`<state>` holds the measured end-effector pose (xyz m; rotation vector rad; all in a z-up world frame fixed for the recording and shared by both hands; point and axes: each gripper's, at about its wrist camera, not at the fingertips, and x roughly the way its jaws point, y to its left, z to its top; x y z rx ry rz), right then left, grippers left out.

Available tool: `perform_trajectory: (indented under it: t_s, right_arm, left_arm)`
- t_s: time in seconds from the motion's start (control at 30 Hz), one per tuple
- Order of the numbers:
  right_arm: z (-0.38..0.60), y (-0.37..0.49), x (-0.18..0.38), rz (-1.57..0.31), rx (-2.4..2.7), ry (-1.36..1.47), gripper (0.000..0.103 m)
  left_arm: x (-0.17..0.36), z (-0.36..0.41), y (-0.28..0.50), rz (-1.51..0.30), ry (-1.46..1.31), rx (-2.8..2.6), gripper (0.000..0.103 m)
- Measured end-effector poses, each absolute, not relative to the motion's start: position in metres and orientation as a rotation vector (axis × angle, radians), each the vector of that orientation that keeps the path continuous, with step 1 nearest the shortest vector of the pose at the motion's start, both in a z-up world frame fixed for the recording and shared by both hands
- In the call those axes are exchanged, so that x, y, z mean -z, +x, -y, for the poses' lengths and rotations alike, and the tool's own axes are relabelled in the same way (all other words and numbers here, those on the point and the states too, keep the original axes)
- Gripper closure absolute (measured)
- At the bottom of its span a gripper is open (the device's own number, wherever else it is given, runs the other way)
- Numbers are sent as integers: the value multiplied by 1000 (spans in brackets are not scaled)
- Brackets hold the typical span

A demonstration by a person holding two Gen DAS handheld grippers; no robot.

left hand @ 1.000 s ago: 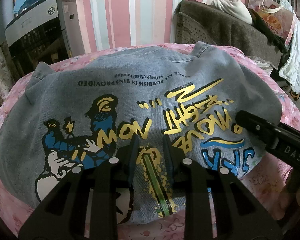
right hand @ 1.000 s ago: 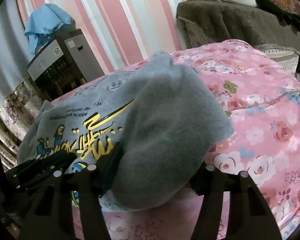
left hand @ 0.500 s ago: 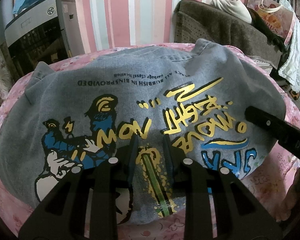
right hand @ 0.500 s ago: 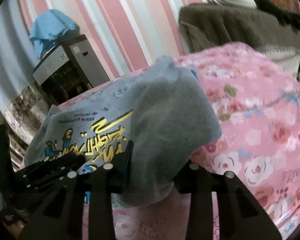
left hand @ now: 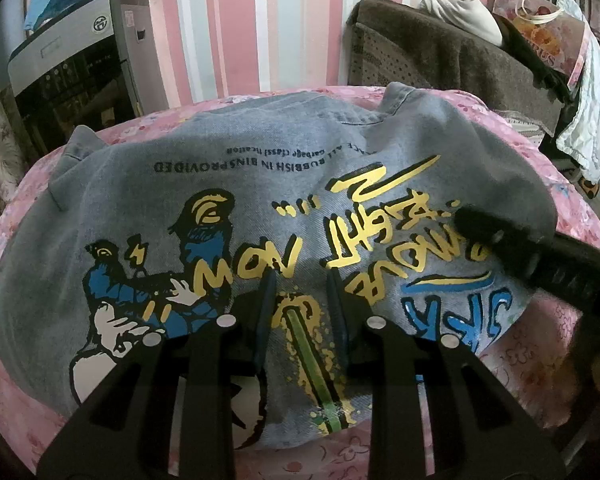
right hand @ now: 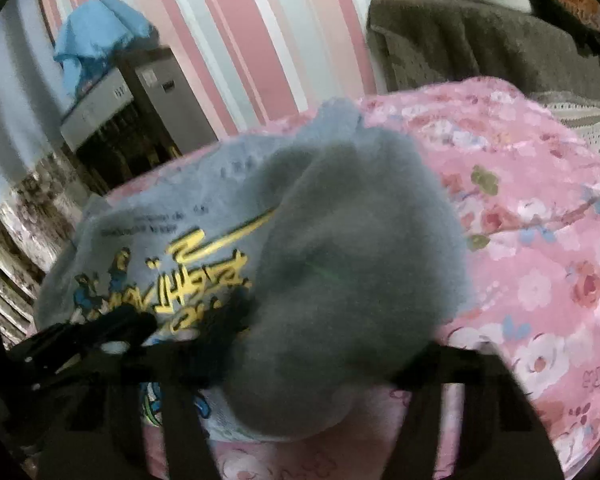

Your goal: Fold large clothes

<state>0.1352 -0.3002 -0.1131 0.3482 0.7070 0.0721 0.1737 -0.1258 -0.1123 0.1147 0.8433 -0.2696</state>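
A grey denim jacket lies spread, printed back upward, on a bed covered by a pink floral bedspread. The print shows a blue and yellow cartoon figure and yellow lettering, upside down from the left wrist camera. The jacket fills most of the bed's middle, its collar end toward the far edge by the striped wall.

The left hand-held gripper sits low over the jacket's near hem, its two fingers slightly apart with the printed cloth showing between them; whether it pinches any fabric cannot be told. The right hand-held gripper reaches in from the bed's right side. In its own blurred camera view a thick grey fold of the jacket bulges up between its fingers, so it appears to be gripping the jacket's right side and bringing it over the print.

Judging by this, the folding is at an early stage: the first side fold is only under way, most of the back panel is still flat and open, and the left side and the lengthwise folds are not yet done.

Beyond the bed stand a grey appliance and a brown-draped chair.
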Motion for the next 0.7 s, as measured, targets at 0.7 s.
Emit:
perform_trajectory:
  t_s: [0.7]
  right_arm:
    - [245, 115, 66, -551, -68, 109, 71]
  left_arm:
    - [94, 98, 172, -895, 52, 341, 57]
